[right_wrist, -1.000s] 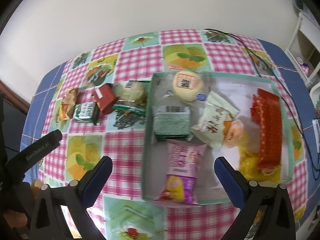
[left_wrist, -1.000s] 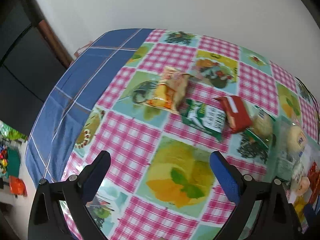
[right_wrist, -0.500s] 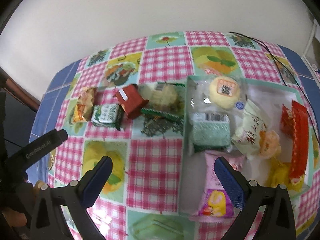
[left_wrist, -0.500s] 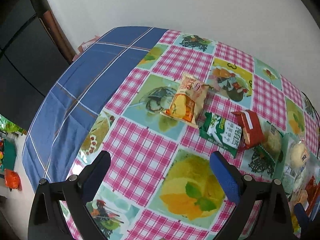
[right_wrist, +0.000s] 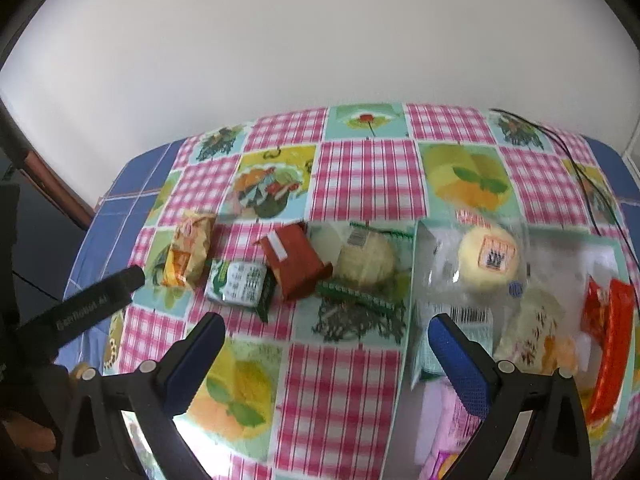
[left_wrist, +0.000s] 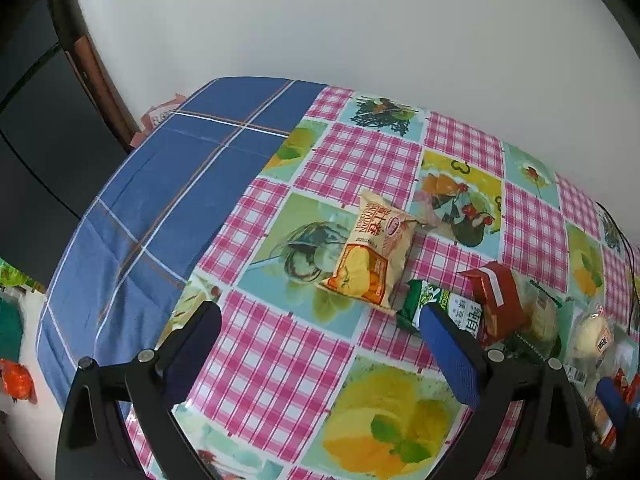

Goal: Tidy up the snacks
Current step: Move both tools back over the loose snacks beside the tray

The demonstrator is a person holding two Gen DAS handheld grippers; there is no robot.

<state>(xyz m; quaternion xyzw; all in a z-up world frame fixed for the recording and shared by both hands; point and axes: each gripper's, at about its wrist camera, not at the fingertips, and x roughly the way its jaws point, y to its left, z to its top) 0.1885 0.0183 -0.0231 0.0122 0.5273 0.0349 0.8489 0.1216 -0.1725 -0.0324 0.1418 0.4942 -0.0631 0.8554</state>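
We hold the left gripper above the patterned tablecloth, its blue-padded fingers spread wide with nothing between them. We take the yellow snack bag as our landmark: it lies flat on the cloth just beyond the left gripper's fingers, untouched. Directly to the right of that bag sits the green-and-white packet, touching or almost touching the bag's lower corner, and the left gripper's right finger covers part of it in this view. Beyond the packet, further right from the yellow bag, lies the red box, leaning against the packet.

Our right gripper also hangs wide open and empty over the cloth. From its camera, we see the same row running right from the yellow snack bag: green-and-white packet, red box, then a round pastry in a clear wrapper. Furthest from the yellow bag stands the pale green tray, already holding several snacks: a wrapped bun with an orange label, a red-orange packet and a pink bag among them. The tray's contents are blurred, so we cannot tell every item apart.
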